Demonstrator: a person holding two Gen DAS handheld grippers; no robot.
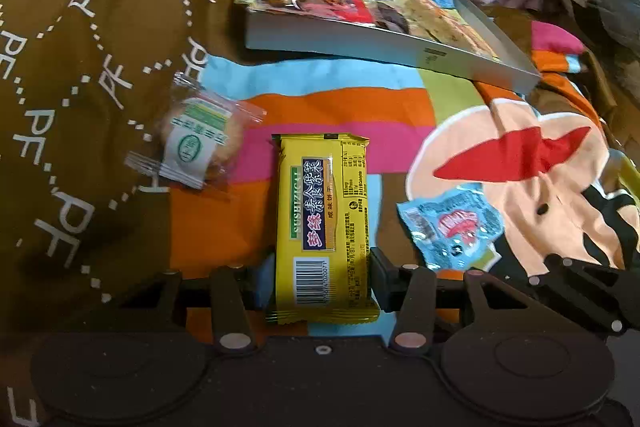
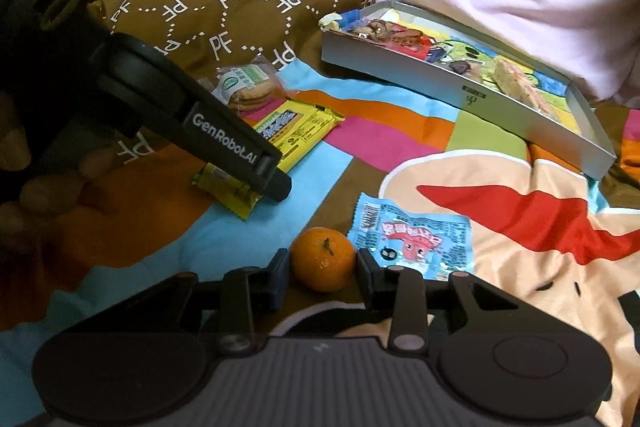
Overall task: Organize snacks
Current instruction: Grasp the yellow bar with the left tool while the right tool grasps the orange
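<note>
Bright bedding [image 2: 380, 143] carries everything; box [image 2: 472, 95] sits at the back, ready for snacks; nearer than it, left gripper [image 1: 322, 279] pinches the yellow pack [image 1: 326, 223]; right gripper [image 2: 322, 275] pinches the orange [image 2: 322, 259], both likely bound for the box.

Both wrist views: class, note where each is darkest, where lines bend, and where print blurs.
Left wrist view: corners vignetted black, the grey tray edge bows, the yellow packet print reads sharp. Right wrist view: the left side lies in deep shadow, the blue packet print is soft, the mandarin shows mild glare.
</note>
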